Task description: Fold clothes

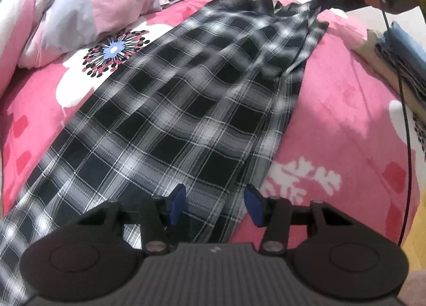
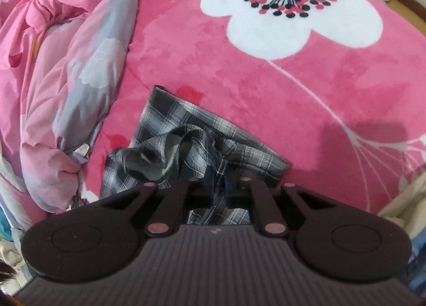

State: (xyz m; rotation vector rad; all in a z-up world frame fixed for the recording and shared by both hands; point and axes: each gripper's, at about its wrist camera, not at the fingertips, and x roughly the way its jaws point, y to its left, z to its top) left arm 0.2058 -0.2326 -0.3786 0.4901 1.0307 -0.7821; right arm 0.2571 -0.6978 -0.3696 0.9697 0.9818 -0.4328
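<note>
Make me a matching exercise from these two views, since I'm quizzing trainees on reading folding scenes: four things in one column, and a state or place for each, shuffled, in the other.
Things:
1. left gripper
2. right gripper
3. plaid garment
4. crumpled quilt

States or places:
A. bunched up at the far side of the pink blanket
B. jaws apart, pads not pressing cloth
C. laid out long across the blanket
D. shut on a gathered end of cloth

Pairs: 1-B, 2-D, 3-C, 4-A
</note>
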